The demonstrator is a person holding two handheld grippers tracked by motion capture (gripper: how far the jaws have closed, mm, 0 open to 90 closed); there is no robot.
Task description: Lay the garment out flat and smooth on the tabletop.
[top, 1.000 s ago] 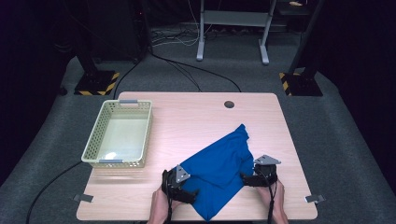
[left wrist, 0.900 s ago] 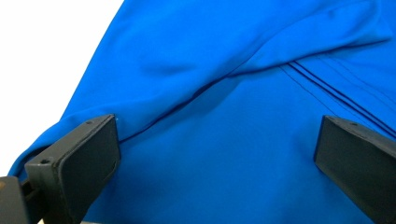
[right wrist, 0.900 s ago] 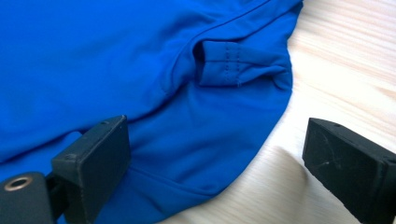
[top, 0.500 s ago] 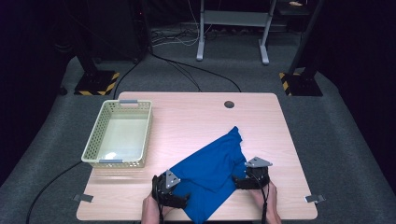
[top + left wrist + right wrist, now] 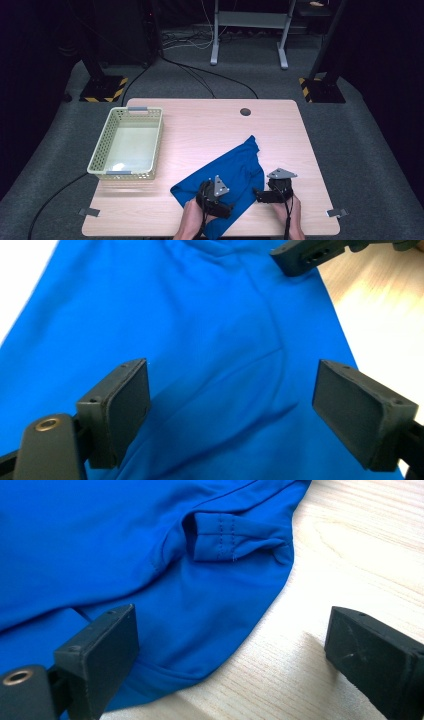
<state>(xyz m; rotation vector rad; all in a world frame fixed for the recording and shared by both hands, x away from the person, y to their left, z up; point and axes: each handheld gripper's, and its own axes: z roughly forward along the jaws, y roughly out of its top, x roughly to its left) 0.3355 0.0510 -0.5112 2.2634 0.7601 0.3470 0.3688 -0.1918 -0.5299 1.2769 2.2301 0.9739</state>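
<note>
The left claw (image 5: 232,410) hangs over the blue garment (image 5: 227,182) with its jaws spread wide. They have just been closing a little, with cloth below them but nothing pinched between the pads. In the high view the left claw (image 5: 214,197) sits over the near half of the garment. The right claw (image 5: 232,650) is also spread, straddling the cloth's curved edge: one pad over blue fabric, the other over bare tabletop (image 5: 360,545). In the high view the right claw (image 5: 267,192) lies at 3 o'clock of the garment's near end.

The garment lies on the near half of the tabletop (image 5: 200,125), running from about 7 o'clock up toward 1 o'clock. It looks thin, light and limp, with soft creases and a smooth, perhaps slippery knit. It should slide and bunch rather than hold a shape. A firm hold is likeliest on the doubled, stitched hem (image 5: 235,537) or the outer edge, where layers give the pads something to bite.

A pale basket (image 5: 127,145) stands at 10 o'clock, well apart.
</note>
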